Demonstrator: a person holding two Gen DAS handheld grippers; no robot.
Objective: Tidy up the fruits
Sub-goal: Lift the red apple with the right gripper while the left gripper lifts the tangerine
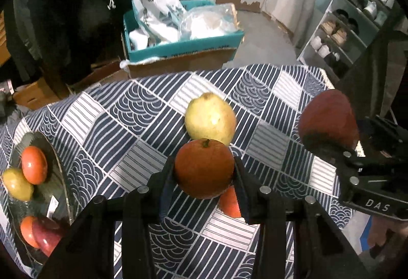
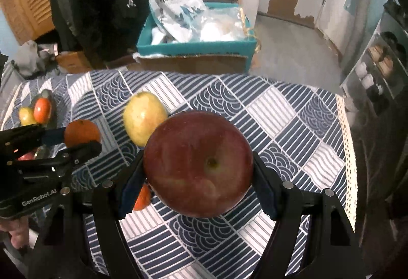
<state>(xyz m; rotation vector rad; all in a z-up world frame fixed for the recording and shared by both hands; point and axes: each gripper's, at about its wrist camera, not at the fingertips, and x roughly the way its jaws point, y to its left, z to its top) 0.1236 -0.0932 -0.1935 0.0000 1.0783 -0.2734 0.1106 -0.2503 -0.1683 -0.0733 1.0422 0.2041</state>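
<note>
**Both grippers hold fruit above the table**

Clamped between the left gripper [image 1: 204,171] fingers is an orange [image 1: 204,168], lifted off the patterned tablecloth [image 1: 122,120]. Below it on the cloth lies a small orange fruit [image 1: 229,202], partly hidden. The right gripper [image 2: 199,177] grasps a red apple [image 2: 197,164], also held clear of the cloth. Farther off, a yellow pear [image 1: 210,118] rests on the table. At the left edge, a dark plate [image 1: 54,161] carries several fruits.
</note>
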